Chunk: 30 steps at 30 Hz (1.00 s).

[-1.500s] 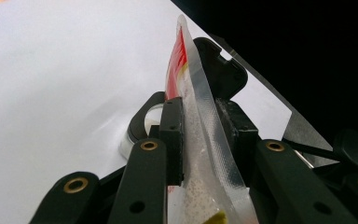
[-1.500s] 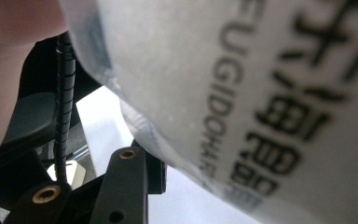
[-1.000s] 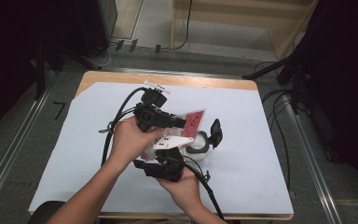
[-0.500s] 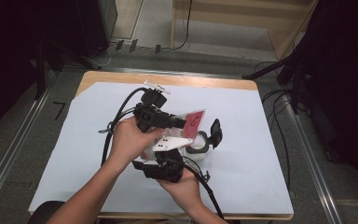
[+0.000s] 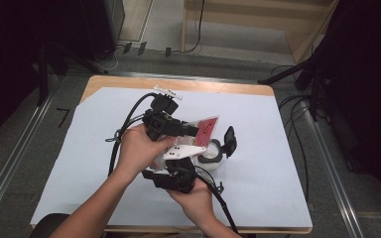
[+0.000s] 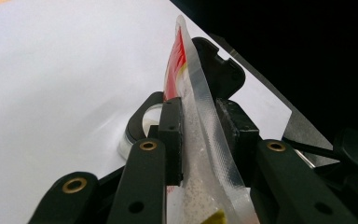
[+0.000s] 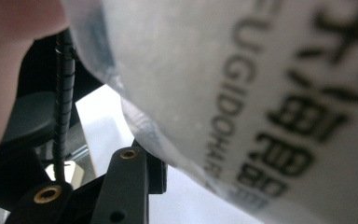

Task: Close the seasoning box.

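Rectangular wooden tabletop (image 5: 238, 88), light brown, its far edge and far left corner bare. Covering: one large white paper sheet (image 5: 268, 163), spread flat over nearly the whole tabletop, reaching close to the left, right and near edges. On the sheet, about midway between the left and right edges: one small round clear container with a black rim (image 5: 212, 154), and, just to its right, a black lid (image 5: 229, 141) standing up on edge.
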Tool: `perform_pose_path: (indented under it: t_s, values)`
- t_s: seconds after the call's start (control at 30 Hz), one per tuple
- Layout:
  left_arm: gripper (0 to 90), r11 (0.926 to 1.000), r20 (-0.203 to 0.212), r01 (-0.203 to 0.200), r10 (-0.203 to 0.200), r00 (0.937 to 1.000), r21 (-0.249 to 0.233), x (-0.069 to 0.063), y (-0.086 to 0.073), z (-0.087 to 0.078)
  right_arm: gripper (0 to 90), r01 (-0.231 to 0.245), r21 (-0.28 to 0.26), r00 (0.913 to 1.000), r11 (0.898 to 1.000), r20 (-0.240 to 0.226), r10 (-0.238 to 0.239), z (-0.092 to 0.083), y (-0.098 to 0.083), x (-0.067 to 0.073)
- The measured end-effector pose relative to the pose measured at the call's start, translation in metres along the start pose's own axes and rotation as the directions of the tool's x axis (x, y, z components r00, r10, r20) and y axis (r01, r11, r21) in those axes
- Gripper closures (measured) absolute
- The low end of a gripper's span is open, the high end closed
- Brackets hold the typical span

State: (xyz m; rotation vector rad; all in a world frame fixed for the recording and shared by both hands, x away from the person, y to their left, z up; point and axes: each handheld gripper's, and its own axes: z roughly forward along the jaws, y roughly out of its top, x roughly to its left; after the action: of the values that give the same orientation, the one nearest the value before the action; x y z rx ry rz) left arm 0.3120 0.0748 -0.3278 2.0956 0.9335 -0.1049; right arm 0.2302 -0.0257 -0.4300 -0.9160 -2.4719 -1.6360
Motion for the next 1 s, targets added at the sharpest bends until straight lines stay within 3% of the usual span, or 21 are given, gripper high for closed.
perform_pose_path:
  t_s: [1.0]
  values:
    - [73.5, 0.9999, 0.005, 0.003, -0.004, 1.0, 0.01, 0.0, 0.0019, 0.0028, 63.8, -0.002, -0.008, 1.0, 1.0, -0.005, 0.002, -0.0004, -0.0005, -0.0026]
